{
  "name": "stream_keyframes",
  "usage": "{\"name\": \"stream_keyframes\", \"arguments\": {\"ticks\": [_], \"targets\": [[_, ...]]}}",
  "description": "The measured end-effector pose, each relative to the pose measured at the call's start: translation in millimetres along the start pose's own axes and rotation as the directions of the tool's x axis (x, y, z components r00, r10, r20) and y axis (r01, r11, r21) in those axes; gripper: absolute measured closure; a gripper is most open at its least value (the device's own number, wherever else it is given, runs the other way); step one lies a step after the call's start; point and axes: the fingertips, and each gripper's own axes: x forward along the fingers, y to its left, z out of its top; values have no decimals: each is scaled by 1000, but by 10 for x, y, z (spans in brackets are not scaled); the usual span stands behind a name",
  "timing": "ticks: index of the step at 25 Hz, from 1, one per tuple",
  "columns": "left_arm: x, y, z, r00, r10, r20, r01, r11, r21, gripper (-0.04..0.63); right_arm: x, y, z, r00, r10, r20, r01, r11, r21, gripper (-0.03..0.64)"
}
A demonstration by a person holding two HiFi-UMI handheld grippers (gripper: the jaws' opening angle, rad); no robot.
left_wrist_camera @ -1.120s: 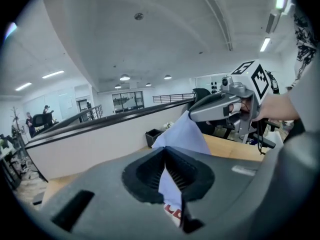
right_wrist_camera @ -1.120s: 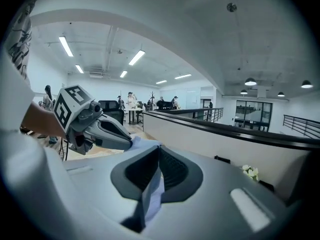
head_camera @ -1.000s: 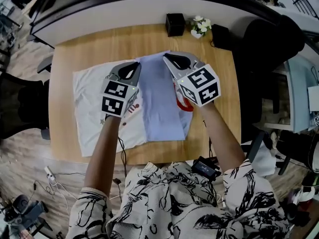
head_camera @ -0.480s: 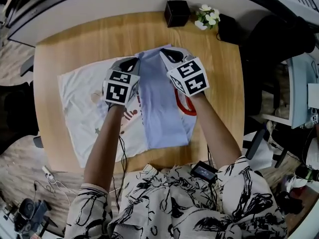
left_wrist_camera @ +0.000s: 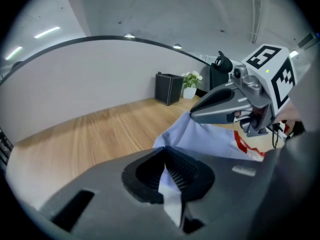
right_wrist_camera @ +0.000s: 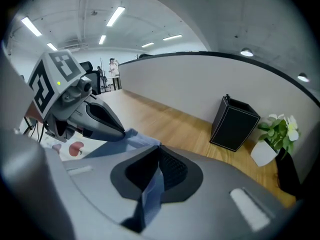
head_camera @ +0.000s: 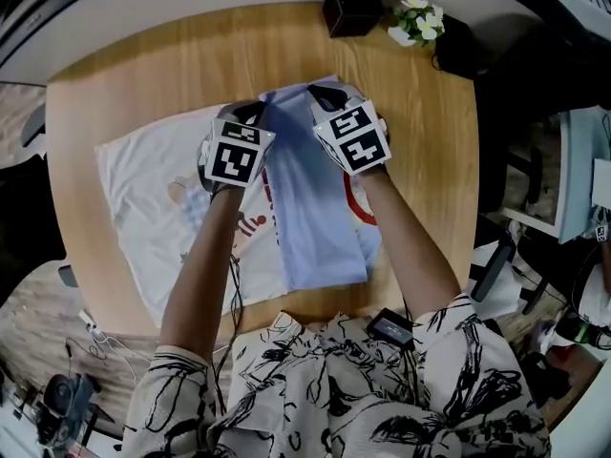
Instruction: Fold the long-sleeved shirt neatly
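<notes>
Fold step in hand: left tool point(head_camera: 252, 114), right tool point(head_camera: 326, 94) each clamping shirt's point(head_camera: 315, 213) far edge, person's side of black box point(head_camera: 351, 8); shirt lying spread on surface point(head_camera: 143, 74). Next likely: setting edge down, releasing, smoothing.

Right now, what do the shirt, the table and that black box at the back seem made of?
The shirt: soft woven or knit cloth, probably cotton, matte; it drapes and creases. The table: wood or wood-look laminate, smooth; long grain lines show. The black box: possibly a leather-like covering, matte, with pale lines along its edges; uncertain.
</notes>
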Motion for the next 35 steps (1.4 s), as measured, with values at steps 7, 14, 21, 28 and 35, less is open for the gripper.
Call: {"name": "stream_keyframes", "arguments": {"ticks": [7,14,21,28,35], "targets": [[225,45,-115,999,19,-33,-19,1000,13,575,216,-80,-250,998,-38,-49,36,998,-42,598],[167,201,-126,997,76,1,-76,996,-42,454,313,-133,-268,1000,-24,-19,24,999,34,478],[-100,326,-88,994,102,39,-100,993,-67,390,-40,-325,-163,998,-56,41,52,995,84,445],[-576,260,66,985,145,97,-138,988,-74,380,-566,-181,-10,993,-46,105,39,997,70,439],[-1642,172,-169,951,248,183,-235,968,-89,379,-963,187,233,979,10,202,-13,1000,10,425]]}}
